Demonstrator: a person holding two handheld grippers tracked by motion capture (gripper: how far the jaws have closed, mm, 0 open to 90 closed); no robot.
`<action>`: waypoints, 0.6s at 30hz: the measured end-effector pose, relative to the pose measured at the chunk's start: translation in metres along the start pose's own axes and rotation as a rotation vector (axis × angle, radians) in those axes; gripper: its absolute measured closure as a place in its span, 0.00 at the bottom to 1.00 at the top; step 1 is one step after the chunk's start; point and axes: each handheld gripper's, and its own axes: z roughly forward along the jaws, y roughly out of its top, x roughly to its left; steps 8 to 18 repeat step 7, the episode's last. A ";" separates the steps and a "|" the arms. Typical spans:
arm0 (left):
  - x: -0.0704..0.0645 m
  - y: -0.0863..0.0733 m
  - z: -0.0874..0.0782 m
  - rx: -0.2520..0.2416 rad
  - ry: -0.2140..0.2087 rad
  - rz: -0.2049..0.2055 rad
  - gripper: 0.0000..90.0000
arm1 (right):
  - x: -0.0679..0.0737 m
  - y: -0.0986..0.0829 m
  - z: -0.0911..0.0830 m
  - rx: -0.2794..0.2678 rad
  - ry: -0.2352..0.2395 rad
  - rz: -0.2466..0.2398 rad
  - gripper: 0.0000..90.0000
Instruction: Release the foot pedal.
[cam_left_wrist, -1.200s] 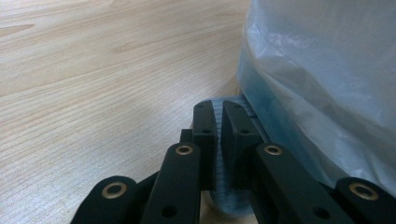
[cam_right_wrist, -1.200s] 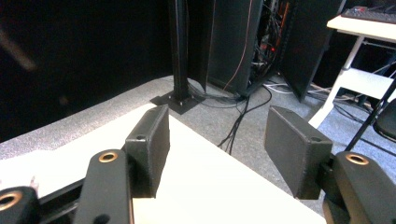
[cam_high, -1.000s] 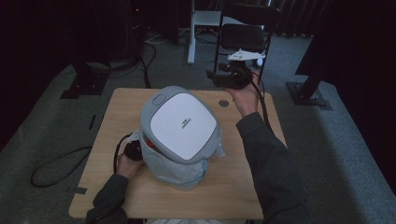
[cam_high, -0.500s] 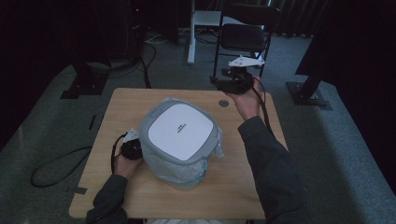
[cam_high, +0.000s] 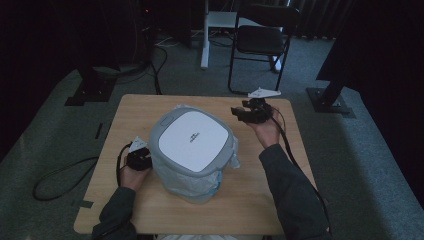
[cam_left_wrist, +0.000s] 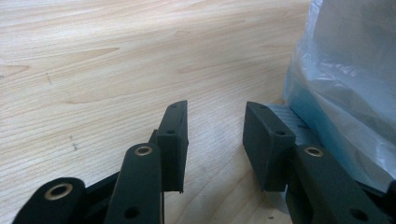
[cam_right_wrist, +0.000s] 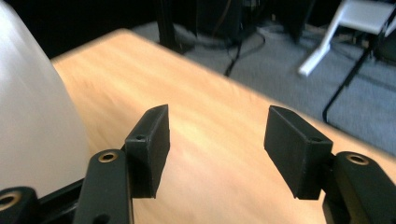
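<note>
A grey bin with a white lid (cam_high: 192, 142) stands mid-table, and a clear bluish plastic bag (cam_high: 220, 172) hangs around its body. My left gripper (cam_high: 142, 160) lies low on the table against the bin's left side. Its jaws are open (cam_left_wrist: 215, 112) with bare wood between them, and the bag (cam_left_wrist: 341, 79) bulges just to their right. My right gripper (cam_high: 239, 114) hovers over the table behind and to the right of the bin. It is open (cam_right_wrist: 217, 116) and holds nothing, and the bin's pale wall (cam_right_wrist: 32, 107) curves at the left of that view.
The wooden table (cam_high: 150, 107) has bare wood all around the bin. A black chair (cam_high: 262, 42) and a white stand (cam_high: 220, 22) are on the carpet beyond the far edge. Cables (cam_high: 60, 175) trail on the floor at the left.
My right gripper has come back from beyond the table's far edge to over the table near the bin. The left gripper and the bin have hardly moved.
</note>
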 end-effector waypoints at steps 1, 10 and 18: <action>0.000 0.000 0.000 -0.001 0.001 -0.001 0.67 | -0.002 -0.010 0.002 0.014 -0.006 0.002 0.44; 0.000 0.000 0.000 -0.003 0.009 -0.003 0.67 | -0.016 -0.071 0.016 0.122 -0.077 -0.021 0.44; 0.000 0.000 0.000 -0.003 0.009 -0.003 0.67 | -0.016 -0.071 0.016 0.122 -0.077 -0.021 0.44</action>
